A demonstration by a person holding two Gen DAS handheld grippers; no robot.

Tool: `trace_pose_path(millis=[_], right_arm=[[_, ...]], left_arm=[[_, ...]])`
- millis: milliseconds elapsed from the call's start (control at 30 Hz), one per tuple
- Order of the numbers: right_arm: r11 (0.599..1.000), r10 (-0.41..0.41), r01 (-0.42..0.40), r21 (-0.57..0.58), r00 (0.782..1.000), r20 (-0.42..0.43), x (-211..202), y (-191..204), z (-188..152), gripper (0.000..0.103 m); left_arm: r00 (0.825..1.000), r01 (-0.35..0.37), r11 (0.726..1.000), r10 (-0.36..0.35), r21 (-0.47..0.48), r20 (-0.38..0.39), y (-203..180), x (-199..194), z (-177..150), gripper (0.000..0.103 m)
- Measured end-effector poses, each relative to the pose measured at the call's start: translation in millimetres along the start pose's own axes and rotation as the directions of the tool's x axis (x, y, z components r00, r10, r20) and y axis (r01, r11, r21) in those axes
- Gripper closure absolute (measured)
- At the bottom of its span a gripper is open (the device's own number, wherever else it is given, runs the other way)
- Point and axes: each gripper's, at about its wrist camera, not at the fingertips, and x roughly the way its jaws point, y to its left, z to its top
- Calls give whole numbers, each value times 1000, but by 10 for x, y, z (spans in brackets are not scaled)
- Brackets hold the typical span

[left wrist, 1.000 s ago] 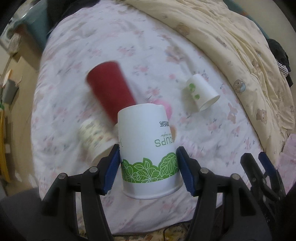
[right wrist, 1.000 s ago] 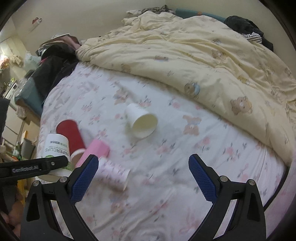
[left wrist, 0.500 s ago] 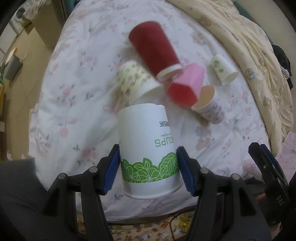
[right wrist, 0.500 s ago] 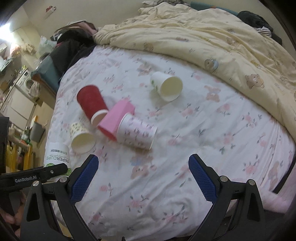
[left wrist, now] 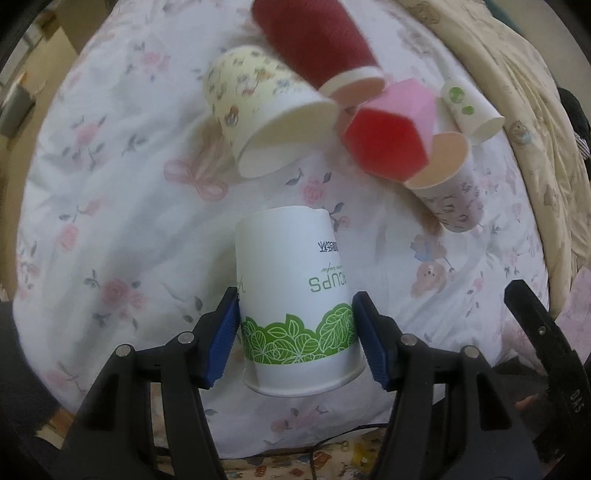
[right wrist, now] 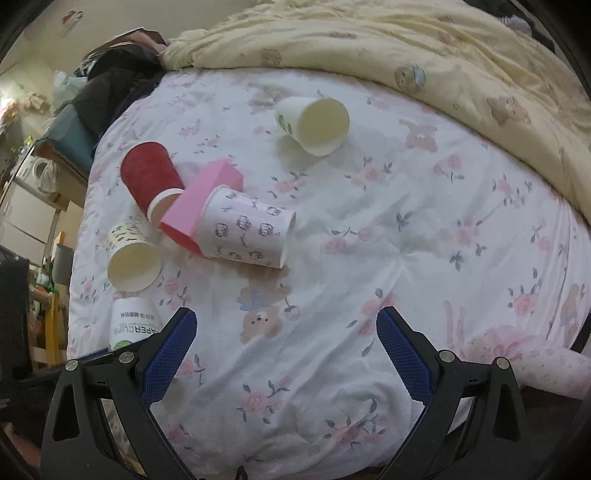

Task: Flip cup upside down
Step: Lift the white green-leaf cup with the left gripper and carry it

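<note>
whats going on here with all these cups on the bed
The left hand-held gripper is shut on a white paper cup with a green leaf band, held above the near edge of the floral bedsheet with its print reading upside down. The right hand-held gripper is open and holds nothing. Five other cups lie tipped over, among them a red cup and a pink cup.

Bed [right wrist: 388, 258] under floral sheet; cream quilt [right wrist: 424, 48] along far side. Beige wall [right wrist: 110, 18], cluttered shelves [right wrist: 26, 199] at left.
</note>
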Motion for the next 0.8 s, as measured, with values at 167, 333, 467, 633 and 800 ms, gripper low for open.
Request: trace_pose_path(millis=[167,333,467,633,800], right_arm=[[999,-28,28,-37,1000,13,31,55,34,3],[999,-12,12,-49,1000,-3,81,96,37,3],[998,-13,13,-63,1000,1,82,123,40,3],[998,-16,16,-57,1000,0,82,106,38,3],[997,-18,19,-76,1000,12,44,132,30,3]], left_arm=[[1000,4,1000,-4,2,-13,-30,43,27,43],[1000,-7,999,7,35,-1,-96,63,24,39],[999,-33,997,32,69,10,-163,53,-21,19],[1000,-23,995,22,95,11,-208,-17,-53,14],[998,-21,992,14,128,57,-196,-222,-94,14]])
